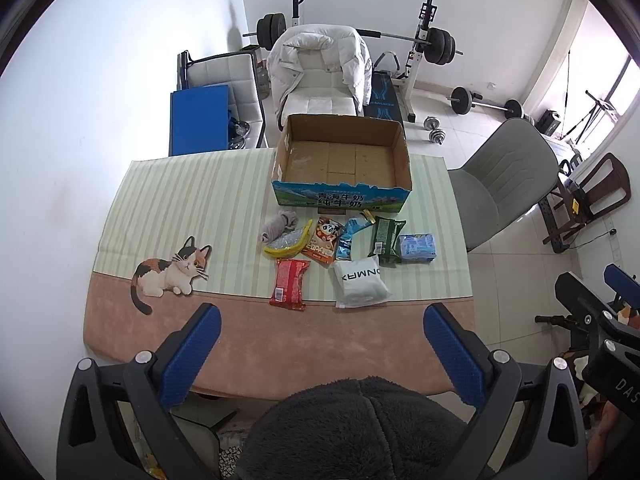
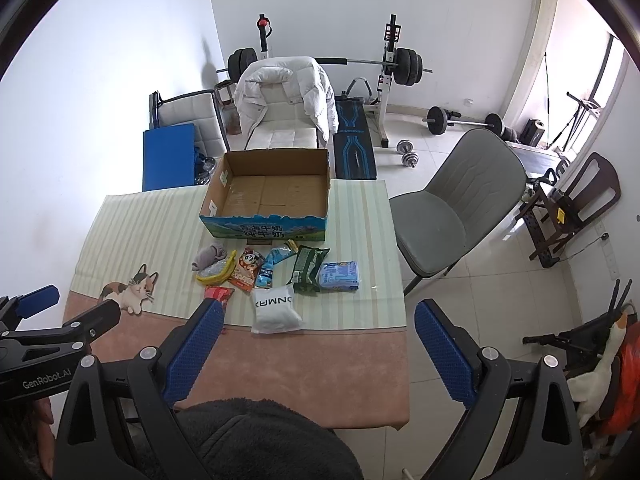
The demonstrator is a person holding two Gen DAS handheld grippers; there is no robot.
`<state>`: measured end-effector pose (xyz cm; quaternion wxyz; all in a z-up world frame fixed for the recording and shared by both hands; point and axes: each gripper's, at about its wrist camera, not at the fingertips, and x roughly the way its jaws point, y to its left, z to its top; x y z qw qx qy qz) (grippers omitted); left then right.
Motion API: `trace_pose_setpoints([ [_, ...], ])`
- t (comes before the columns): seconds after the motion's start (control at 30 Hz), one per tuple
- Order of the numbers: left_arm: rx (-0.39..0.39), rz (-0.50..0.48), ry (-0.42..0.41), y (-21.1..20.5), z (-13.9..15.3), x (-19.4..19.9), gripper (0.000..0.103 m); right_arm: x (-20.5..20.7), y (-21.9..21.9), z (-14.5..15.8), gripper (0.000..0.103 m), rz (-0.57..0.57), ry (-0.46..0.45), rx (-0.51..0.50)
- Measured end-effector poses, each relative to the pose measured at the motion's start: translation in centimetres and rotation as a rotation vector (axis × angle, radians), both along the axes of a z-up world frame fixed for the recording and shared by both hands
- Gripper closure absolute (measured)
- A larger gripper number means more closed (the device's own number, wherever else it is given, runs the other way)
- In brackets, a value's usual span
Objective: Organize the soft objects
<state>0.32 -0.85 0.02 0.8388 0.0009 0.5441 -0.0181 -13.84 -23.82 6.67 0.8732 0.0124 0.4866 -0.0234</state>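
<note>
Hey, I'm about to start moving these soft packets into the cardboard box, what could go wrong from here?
1. The packets overlap: the blue pouch lies against the orange snack bag and the green packet, so grabbing one may drag its neighbours.
2. The white pouch looks slick and puffy; it might slip from the open right gripper.
3. The cardboard box has a raised near wall, so a low carry could snag on it.

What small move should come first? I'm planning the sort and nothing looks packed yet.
Probably lower the open left gripper onto the red snack packet, the item lying nearest it. The open cardboard box holds nothing, all the soft items lie in front of it, and both grippers, the right gripper too, are open and holding nothing.
</note>
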Motion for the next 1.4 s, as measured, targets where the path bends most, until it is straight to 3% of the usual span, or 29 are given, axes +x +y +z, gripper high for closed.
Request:
trace_pose_setpoints([
  [1.4, 0.001, 0.008, -0.003, -0.85, -0.22, -0.1, 0.0, 0.52, -0.97, -0.28, 0.005, 0.007, 0.002, 0.032],
])
